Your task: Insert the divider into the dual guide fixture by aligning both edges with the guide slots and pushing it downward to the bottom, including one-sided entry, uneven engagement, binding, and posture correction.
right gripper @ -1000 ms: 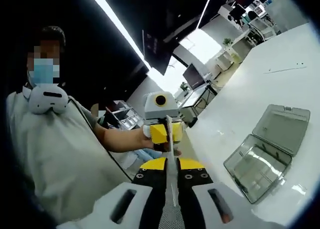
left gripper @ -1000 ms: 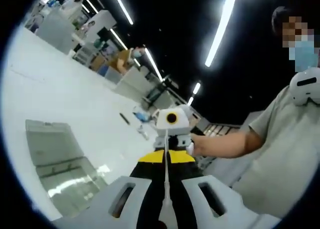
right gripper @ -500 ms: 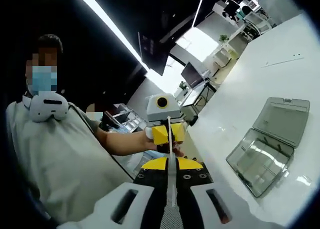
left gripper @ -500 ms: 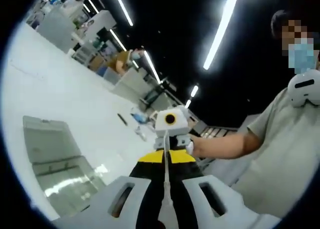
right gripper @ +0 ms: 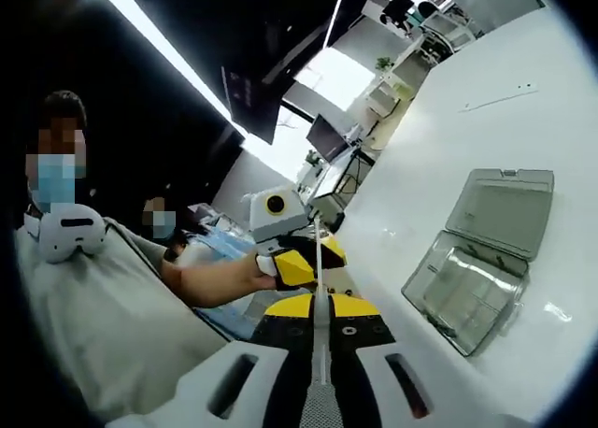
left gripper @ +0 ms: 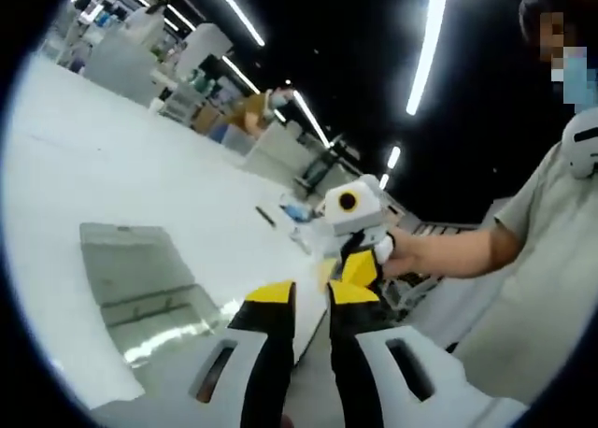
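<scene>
Room: big dim workshop, long ceiling light strips, white tabletop (left gripper: 112,185) under your hands.
Fixture: clear hinged case (right gripper: 486,260) lying open on the tabletop, lid flat beside the tray; also in the left gripper view (left gripper: 140,278).
Divider: thin white strip (right gripper: 320,288), up in the air, well apart from the case.
Right gripper (right gripper: 320,308): fingers clamped on the divider.
Left gripper (left gripper: 299,295): fingers parted, nothing between them.

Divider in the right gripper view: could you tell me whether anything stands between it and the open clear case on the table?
Nothing visible does. The divider is clamped edge-on in the right tool, and the left tool sits at its far end, away from the case. Between them is bare white table.
</scene>
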{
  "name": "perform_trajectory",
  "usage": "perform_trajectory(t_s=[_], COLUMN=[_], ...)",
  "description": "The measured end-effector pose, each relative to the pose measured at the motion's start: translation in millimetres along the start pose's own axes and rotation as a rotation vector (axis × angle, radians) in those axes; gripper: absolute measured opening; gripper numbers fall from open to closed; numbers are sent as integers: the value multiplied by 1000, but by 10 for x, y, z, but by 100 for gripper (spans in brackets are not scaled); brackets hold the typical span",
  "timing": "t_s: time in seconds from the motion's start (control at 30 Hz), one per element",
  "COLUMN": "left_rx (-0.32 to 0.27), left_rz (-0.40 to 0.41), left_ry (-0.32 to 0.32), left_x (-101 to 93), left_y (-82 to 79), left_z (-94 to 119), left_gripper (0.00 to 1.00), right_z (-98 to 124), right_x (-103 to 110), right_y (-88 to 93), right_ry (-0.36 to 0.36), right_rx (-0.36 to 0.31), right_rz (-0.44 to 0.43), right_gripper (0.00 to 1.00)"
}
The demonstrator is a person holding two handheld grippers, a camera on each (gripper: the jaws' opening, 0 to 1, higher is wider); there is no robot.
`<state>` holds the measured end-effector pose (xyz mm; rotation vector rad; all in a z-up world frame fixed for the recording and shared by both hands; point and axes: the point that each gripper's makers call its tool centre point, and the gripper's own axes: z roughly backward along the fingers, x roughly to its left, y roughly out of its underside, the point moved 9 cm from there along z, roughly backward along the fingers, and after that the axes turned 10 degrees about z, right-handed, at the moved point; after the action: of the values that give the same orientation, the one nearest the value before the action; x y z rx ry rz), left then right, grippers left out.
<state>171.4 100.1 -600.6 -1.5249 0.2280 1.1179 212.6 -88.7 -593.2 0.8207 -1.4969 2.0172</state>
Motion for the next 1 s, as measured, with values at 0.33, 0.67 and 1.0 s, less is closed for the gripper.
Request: perform_trajectory(t_s=[0.33,0.67,1.0], left_rx=[39,79,107], left_rz=[-102,-162,-213], left_ry=[-165,-272,-354], left_x=[119,199,239], left_y=[36,110,191], left_z=[125,208,265], left_gripper=[12,11,11], right_z=[-26,-156,-279], right_x=[-256,-437,-598], right_y=[72,79,67], right_ry=[196,368,550], right_rx=[103,197,310], right_rz=[-91,-150,-235], right_gripper=[0,0,0])
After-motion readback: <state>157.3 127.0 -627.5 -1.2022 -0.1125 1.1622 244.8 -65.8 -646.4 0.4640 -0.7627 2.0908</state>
